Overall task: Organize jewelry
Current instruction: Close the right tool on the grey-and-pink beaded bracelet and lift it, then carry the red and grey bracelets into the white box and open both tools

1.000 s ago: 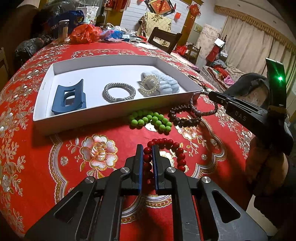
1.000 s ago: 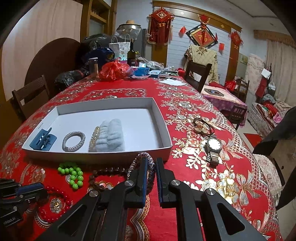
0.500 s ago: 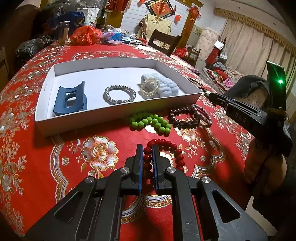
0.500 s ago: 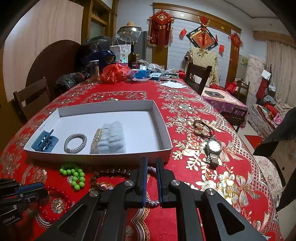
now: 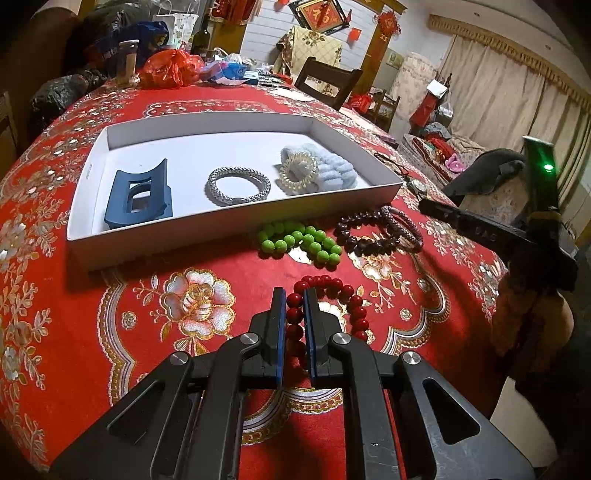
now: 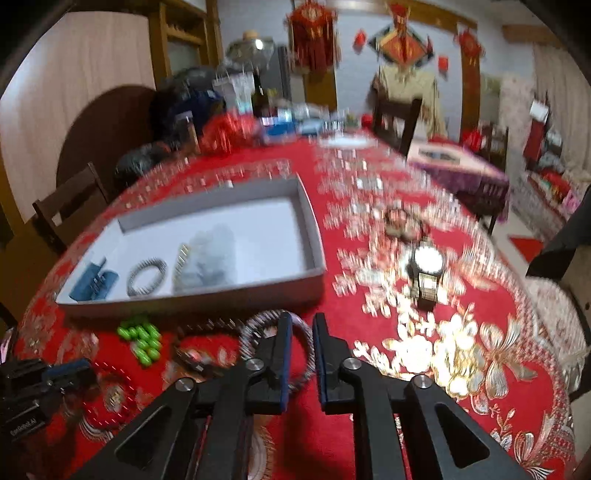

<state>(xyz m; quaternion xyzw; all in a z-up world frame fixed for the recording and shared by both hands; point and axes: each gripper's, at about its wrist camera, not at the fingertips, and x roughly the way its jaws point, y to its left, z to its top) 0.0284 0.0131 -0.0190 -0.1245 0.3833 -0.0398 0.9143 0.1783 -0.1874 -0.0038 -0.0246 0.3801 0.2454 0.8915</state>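
My left gripper point(image 5: 294, 295) is shut on a red bead bracelet point(image 5: 343, 291) that lies on the red tablecloth. My right gripper point(image 6: 302, 319) has its jaws opening. A braided pinkish bracelet point(image 6: 258, 323) lies under and between them, and the pads do not press on it. In the left wrist view that braided bracelet point(image 5: 402, 225) rests on the cloth against a dark brown bead bracelet point(image 5: 365, 236), with a green bead bracelet point(image 5: 299, 240) to their left. The white tray point(image 5: 236, 236) holds a blue hair claw point(image 5: 138, 195), a silver bracelet point(image 5: 238, 184) and a pale blue scrunchie point(image 5: 334, 170).
A wristwatch point(image 6: 426, 266) and a dark corded piece point(image 6: 402, 221) lie on the cloth right of the tray point(image 6: 221, 295). Bags, a bottle point(image 5: 201, 33) and packets crowd the table's far end. Chairs stand around the table. The right wrist view is motion-blurred.
The braided bracelet hung from my right gripper a second ago; it now lies on the cloth beside the dark beads, and the right jaws have parted. The left gripper has not moved.
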